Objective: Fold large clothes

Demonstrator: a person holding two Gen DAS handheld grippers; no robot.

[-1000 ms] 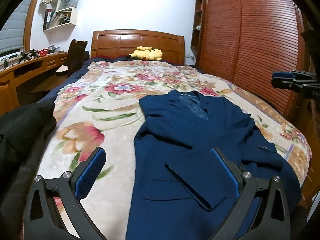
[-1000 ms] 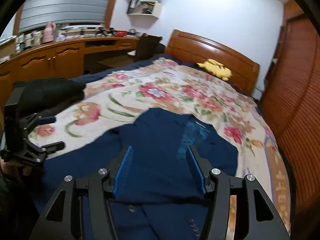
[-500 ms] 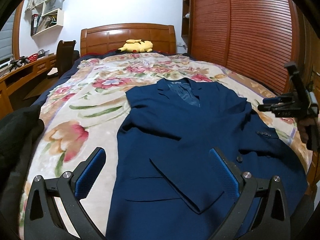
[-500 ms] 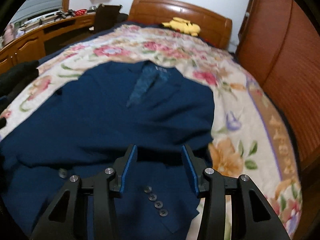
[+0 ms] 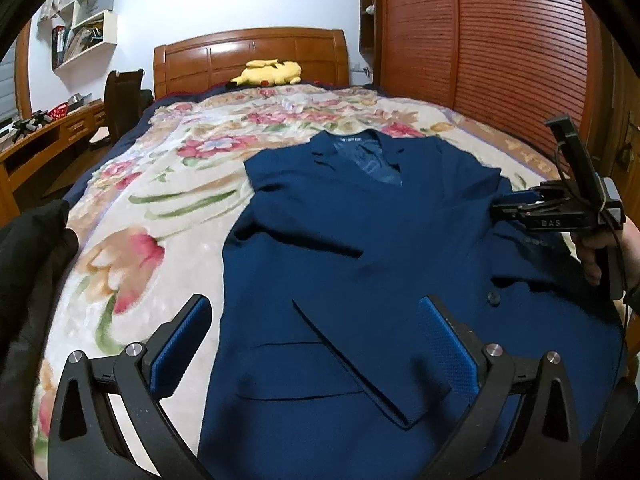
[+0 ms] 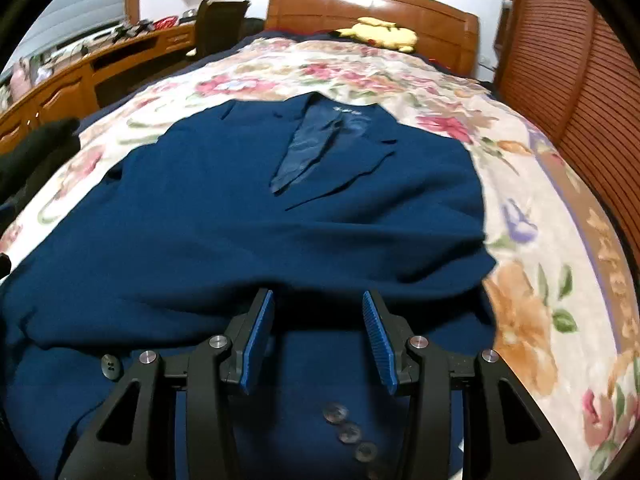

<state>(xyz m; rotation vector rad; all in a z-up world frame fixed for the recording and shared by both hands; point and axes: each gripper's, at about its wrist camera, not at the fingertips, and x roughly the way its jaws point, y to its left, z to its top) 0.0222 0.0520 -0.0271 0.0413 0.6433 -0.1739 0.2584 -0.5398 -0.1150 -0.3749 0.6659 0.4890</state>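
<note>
Floral bedding covers the bed (image 5: 132, 216), a cream blanket with pink and orange blooms that reaches up to a wooden headboard (image 5: 248, 56), where a yellow plush toy (image 5: 270, 72) lies. Along the bed's right side stands a slatted wooden wardrobe (image 5: 500, 48); to the left run a wooden desk (image 6: 92, 72), a dark chair (image 5: 122, 100) and white wall shelves (image 5: 86, 20).

On the blanket lies the navy suit jacket (image 5: 360, 248), front up, its long axis running from the foot of the bed toward the headboard, collar and pale lining pointing at the headboard. It sits nearer the bed's right edge than the left. One sleeve is folded across the chest, its cuff aimed at the foot end; the other sleeve, with four cuff buttons (image 6: 348, 428), lies at the near right. The hem is cut off by the lower picture edges.

The left gripper (image 5: 316, 344) hovers over the jacket's lower left part, blue pads spread wide, nothing between them. The right gripper (image 6: 318, 340) hangs above the buttoned sleeve, fingers partly apart, no cloth pinched; a hand (image 5: 608, 252) holds its handle at the bed's right edge. A dark garment (image 5: 28, 264) lies heaped at the left edge, mostly out of view.
</note>
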